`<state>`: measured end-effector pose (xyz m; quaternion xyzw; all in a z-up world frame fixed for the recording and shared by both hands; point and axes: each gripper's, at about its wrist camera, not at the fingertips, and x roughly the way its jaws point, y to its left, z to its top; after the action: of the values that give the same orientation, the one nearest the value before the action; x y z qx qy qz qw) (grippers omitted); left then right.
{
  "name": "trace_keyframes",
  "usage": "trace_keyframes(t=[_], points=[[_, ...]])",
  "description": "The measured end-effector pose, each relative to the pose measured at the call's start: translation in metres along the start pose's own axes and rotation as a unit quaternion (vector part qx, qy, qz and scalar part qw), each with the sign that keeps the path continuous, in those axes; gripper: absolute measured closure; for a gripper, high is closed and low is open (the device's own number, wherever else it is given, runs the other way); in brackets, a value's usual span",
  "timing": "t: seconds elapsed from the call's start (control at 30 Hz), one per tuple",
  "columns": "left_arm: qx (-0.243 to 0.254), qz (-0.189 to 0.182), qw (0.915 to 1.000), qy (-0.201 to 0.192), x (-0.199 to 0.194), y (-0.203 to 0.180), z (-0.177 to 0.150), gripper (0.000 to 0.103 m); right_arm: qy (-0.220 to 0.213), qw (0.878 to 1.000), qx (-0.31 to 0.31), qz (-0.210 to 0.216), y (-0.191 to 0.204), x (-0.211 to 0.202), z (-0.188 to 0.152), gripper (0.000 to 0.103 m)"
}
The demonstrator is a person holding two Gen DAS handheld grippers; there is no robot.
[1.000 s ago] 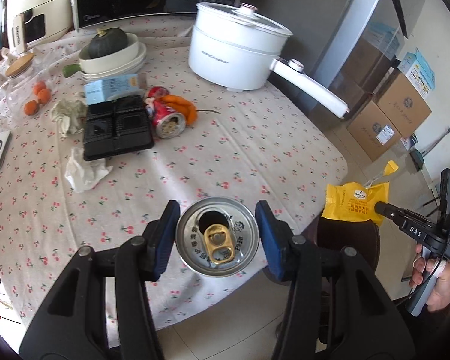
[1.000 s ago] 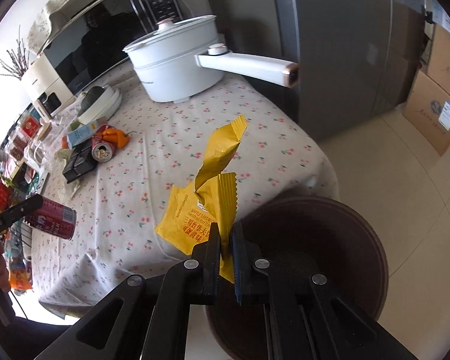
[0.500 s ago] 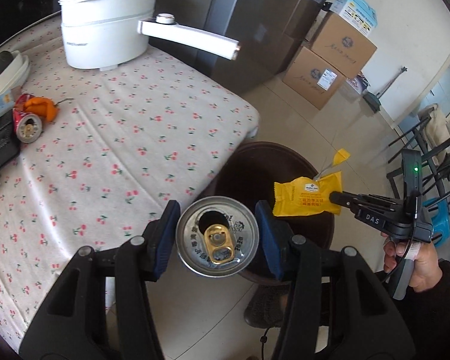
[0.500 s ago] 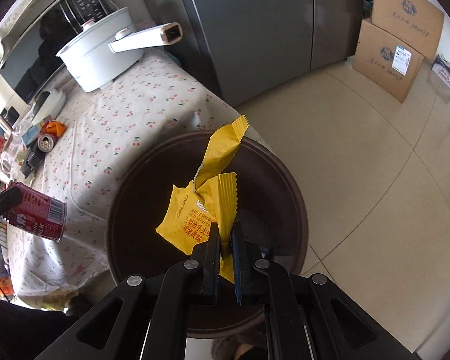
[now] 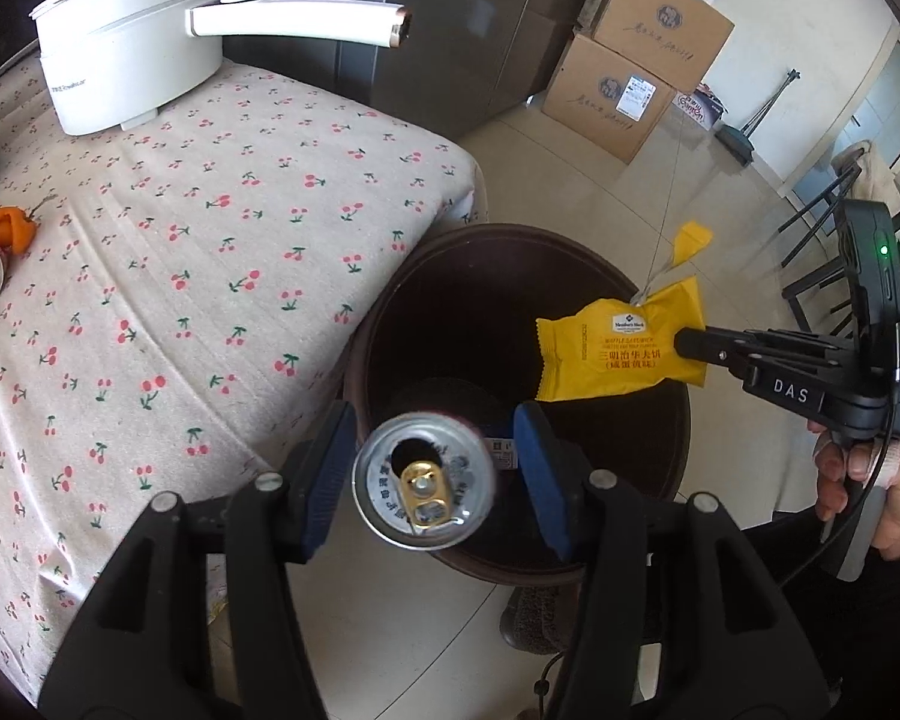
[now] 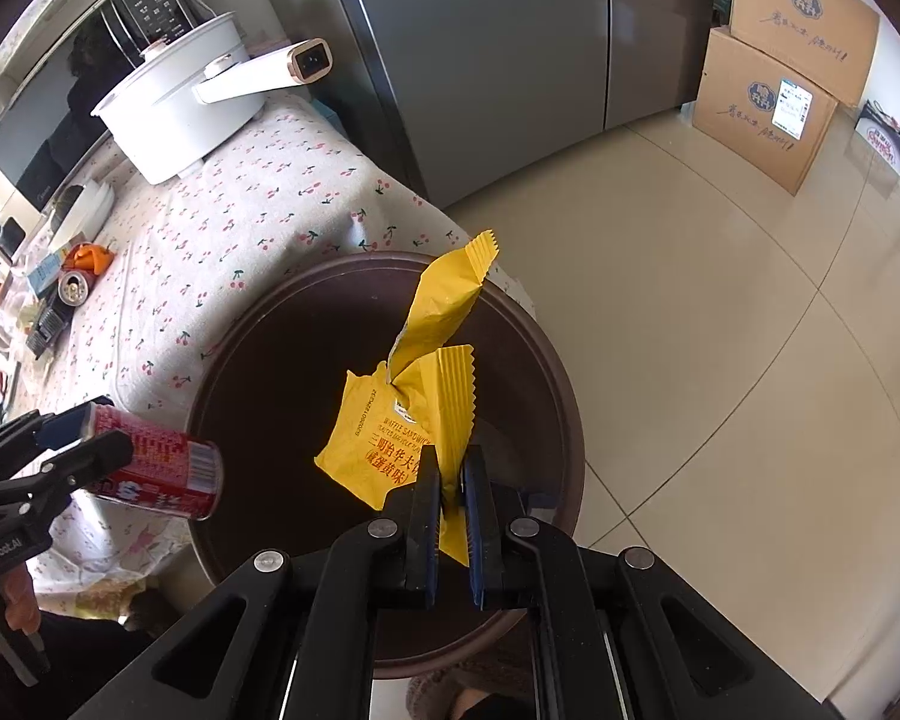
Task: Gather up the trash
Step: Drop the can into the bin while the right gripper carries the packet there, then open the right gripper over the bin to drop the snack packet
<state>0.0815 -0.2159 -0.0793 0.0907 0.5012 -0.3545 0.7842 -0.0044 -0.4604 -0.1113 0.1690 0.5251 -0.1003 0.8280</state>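
Setting: a home kitchen and dining area. Landmark: the table (image 5: 222,252), covered with a cherry-print cloth. On its far end stands a white electric cooking pot (image 5: 126,54) with a long handle; behind the pot is a microwave oven (image 6: 60,102). A grey refrigerator (image 6: 510,54) stands just beyond the table's corner. A round brown bin (image 6: 570,438) sits on the tiled floor (image 6: 720,360) against the table's near corner. Stacked cardboard boxes (image 6: 792,66) rest past the refrigerator.
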Motion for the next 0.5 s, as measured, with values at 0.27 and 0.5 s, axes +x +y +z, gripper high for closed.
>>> trace_keyframes(t=[0.27,0.5], points=[[-0.001,0.042,0.9981,-0.045,-0.032,0.016,0.002,0.023,0.006,1.000,-0.001,-0.004,0.002,0.003,0.000,0.095],[-0.020,0.078,0.9955,-0.050,-0.045,0.035,0.000,0.020,0.013,1.000,-0.004,-0.002,0.008,0.008,0.001,0.094]])
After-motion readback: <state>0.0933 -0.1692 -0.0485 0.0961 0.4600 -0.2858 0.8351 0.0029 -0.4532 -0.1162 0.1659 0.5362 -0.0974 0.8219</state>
